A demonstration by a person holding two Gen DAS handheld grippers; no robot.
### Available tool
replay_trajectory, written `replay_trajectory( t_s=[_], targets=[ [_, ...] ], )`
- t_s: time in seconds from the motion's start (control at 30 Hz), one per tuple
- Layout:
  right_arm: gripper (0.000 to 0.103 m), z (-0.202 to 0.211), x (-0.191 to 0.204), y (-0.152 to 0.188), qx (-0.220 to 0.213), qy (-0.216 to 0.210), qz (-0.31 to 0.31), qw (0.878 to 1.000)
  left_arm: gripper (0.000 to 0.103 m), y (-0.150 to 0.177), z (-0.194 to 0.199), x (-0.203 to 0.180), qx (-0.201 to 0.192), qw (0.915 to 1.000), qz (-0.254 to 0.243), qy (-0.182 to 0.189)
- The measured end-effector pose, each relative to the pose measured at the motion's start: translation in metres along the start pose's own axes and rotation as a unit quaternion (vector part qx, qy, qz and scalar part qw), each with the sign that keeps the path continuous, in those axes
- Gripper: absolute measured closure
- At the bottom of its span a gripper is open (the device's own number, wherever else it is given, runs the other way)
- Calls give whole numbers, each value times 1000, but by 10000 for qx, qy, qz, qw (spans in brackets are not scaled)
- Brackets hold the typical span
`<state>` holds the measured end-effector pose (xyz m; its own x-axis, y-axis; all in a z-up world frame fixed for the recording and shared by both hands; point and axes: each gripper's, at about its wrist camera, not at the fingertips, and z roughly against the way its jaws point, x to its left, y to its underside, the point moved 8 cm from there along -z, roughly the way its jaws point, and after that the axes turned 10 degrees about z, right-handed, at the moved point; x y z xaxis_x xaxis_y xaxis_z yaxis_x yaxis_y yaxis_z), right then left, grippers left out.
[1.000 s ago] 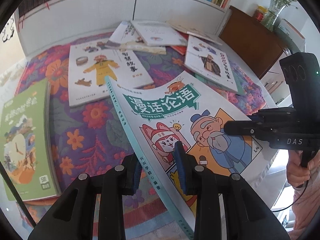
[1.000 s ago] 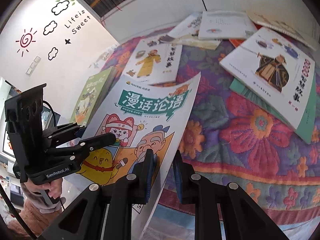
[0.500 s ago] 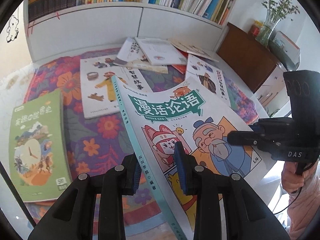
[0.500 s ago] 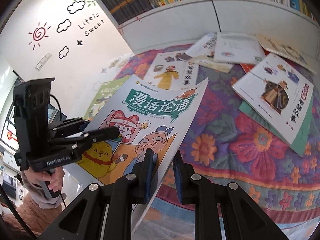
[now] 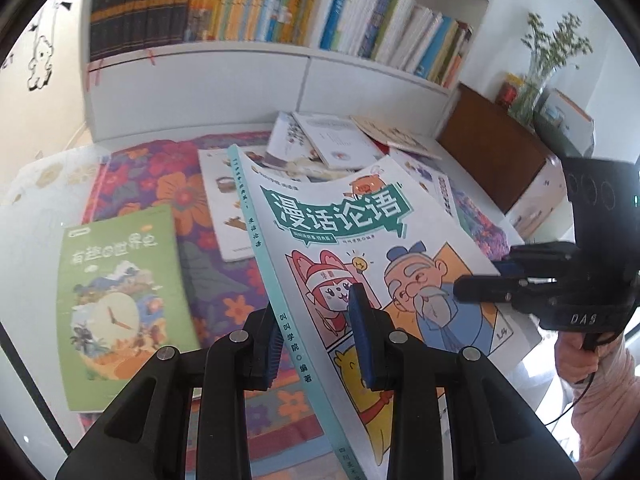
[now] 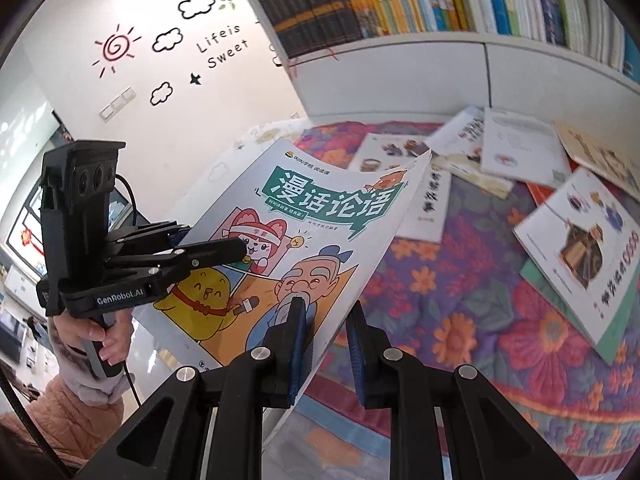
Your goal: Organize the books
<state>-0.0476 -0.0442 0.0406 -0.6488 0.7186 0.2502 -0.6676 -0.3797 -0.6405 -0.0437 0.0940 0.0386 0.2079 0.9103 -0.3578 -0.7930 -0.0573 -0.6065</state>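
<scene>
Both grippers, left (image 5: 316, 340) & right (image 6: 326, 344), clamp one comic book (image 5: 352, 240) aloft w/ none visibly filed; others (image 6: 580, 248) strewn on table, shelf (image 5: 280, 12) pending.

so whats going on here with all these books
A person is tidying books with a hand-held gripper in each hand. The left hand-held gripper is shut on the spine edge of a cartoon-cover book, and the right hand-held gripper is shut on its opposite edge, holding it tilted above the floral cloth. A green book and several white ones lie scattered on the cloth. A full bookshelf stands behind.
</scene>
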Motion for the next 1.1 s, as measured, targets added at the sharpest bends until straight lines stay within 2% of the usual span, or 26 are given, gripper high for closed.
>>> replay_trajectory(
  t_s=[0.63,0.93,1.1],
  targets=[
    [83,-51,80,-75,-213,-231,671,9973,76,-36,64,95,-767,9960,299,-348],
    [83,-104,101,-108,-90,-370,825,9959,76,-40,58,153,-793,9933,648,-544],
    [83,-136,102,-112,62,-442,820,9956,76,-34,42,181,-646,9919,853,-678]
  ],
)
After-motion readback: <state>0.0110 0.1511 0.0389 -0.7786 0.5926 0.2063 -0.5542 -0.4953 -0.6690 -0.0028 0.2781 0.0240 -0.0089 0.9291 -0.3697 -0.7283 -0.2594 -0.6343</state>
